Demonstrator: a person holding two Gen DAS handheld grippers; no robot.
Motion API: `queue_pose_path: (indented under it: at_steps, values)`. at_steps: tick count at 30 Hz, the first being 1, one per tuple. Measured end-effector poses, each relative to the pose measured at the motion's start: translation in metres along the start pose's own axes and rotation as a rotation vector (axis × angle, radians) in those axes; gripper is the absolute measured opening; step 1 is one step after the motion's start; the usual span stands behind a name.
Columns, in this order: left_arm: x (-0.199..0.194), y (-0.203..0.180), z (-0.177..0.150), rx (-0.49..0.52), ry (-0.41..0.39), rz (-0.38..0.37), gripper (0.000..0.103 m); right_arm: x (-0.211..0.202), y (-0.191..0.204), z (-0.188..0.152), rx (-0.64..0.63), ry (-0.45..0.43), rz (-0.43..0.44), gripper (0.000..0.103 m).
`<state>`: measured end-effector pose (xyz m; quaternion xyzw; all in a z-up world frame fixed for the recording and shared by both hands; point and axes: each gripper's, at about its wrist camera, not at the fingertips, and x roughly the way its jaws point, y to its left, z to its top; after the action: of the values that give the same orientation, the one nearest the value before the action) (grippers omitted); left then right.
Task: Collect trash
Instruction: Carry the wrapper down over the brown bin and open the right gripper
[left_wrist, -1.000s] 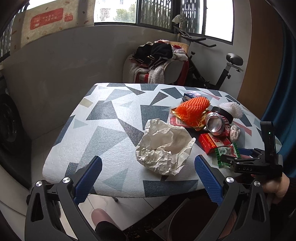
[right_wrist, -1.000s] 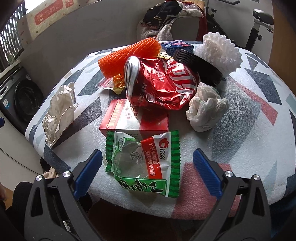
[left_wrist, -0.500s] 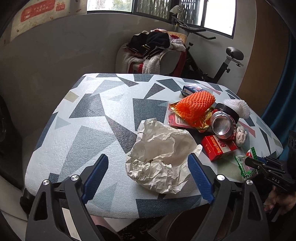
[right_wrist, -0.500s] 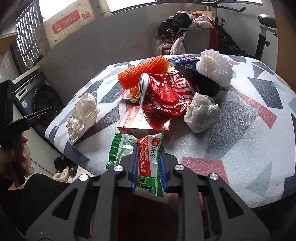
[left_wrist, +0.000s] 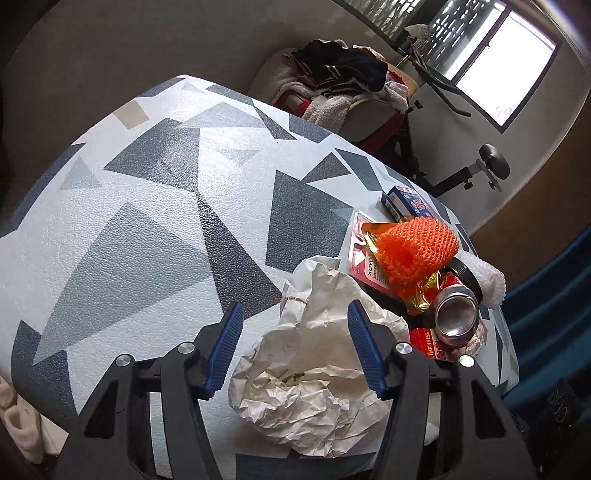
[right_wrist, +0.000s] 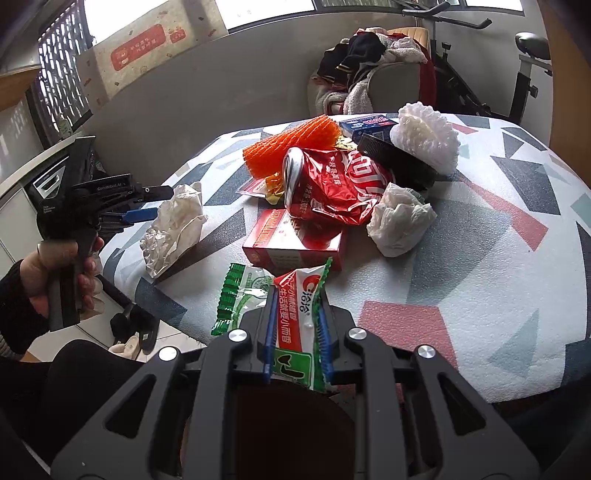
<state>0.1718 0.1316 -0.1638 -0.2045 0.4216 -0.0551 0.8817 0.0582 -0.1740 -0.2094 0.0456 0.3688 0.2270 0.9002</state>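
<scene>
My right gripper (right_wrist: 297, 314) is shut on a green and red snack wrapper (right_wrist: 299, 295) at the table's near edge. My left gripper (left_wrist: 295, 343) is open, its blue pads on either side of a crumpled white paper bag (left_wrist: 314, 369); the bag also shows in the right wrist view (right_wrist: 173, 229). Behind lie a crushed red can (right_wrist: 332, 188), a red box (right_wrist: 295, 240), orange foam netting (right_wrist: 291, 144), a white tissue wad (right_wrist: 400, 221), white foam netting (right_wrist: 424, 136), a black lid (right_wrist: 395, 158) and a blue box (right_wrist: 365, 123).
The table (left_wrist: 147, 221) has a grey geometric pattern cover. A chair piled with clothes (left_wrist: 343, 85) and an exercise bike (left_wrist: 461, 162) stand behind it. A dark brown bin opening (right_wrist: 291, 424) lies below my right gripper.
My right gripper has shut on the snack wrapper and drawn it to the table edge. My left gripper has moved in over the crumpled paper bag and narrowed around it.
</scene>
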Motion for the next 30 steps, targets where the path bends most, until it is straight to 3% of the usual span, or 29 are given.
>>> queue_pose_path:
  at_steps: [2,5,10,17,23,25,30]
  values:
    - [0.005,0.0,-0.004,0.016,0.028,0.012,0.013,0.002,-0.001,-0.001,0.014,0.013,-0.003,0.022]
    - [-0.006,-0.005,-0.009,0.04,0.001,-0.012,0.01,-0.002,0.0,-0.001,0.007,0.01,-0.007,0.022]
    - [-0.035,-0.046,-0.026,0.232,-0.041,0.0,0.01,-0.018,0.001,-0.006,0.006,-0.001,-0.023,0.022]
    - [-0.072,-0.106,-0.112,0.562,-0.062,-0.013,0.01,-0.054,-0.001,-0.022,0.016,-0.046,-0.046,0.022]
    - [-0.073,-0.105,-0.182,0.589,0.018,-0.097,0.01,-0.071,-0.005,-0.048,0.061,-0.047,-0.058,0.022]
    - [-0.069,-0.1,-0.195,0.583,0.036,-0.131,0.01,-0.072,-0.004,-0.056,0.065,-0.045,-0.056,0.022]
    - [-0.049,-0.099,-0.211,0.581,0.132,-0.137,0.012,-0.068,-0.002,-0.068,0.075,-0.022,-0.061,0.022]
